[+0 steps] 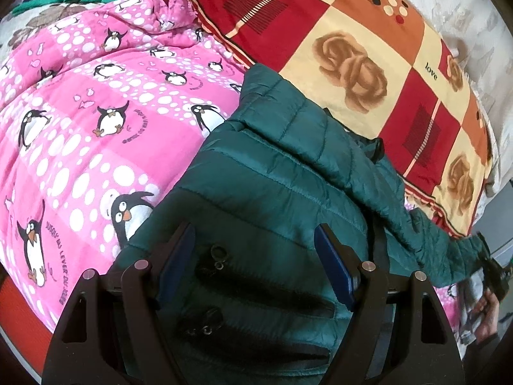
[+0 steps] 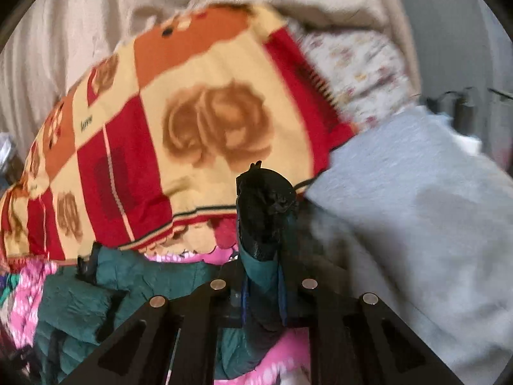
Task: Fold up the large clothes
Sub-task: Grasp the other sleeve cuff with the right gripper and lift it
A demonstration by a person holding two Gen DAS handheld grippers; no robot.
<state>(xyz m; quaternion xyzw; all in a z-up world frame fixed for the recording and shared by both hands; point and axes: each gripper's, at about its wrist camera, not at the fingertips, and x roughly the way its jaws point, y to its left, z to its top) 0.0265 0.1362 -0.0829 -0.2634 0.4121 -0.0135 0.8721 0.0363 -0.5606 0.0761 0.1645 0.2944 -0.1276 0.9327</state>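
Teal quilted jacket [image 1: 288, 173] lying on pink penguin quilt [image 1: 80, 122], partly against patchwork pillow [image 1: 352, 57]. Left gripper [image 1: 255, 266] spread wide over jacket body, pinching nothing. Right gripper [image 2: 261, 288] clamped tight on sleeve cuff [image 2: 263, 218], sleeve stretched outward. Folding barely begun: sleeve not yet laid across body, remaining folds pending.

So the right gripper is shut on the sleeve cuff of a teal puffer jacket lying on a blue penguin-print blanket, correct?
Not quite: the penguin blanket is pink, not blue, as the left wrist view shows. The right gripper is indeed shut on the sleeve cuff of the teal puffer jacket.
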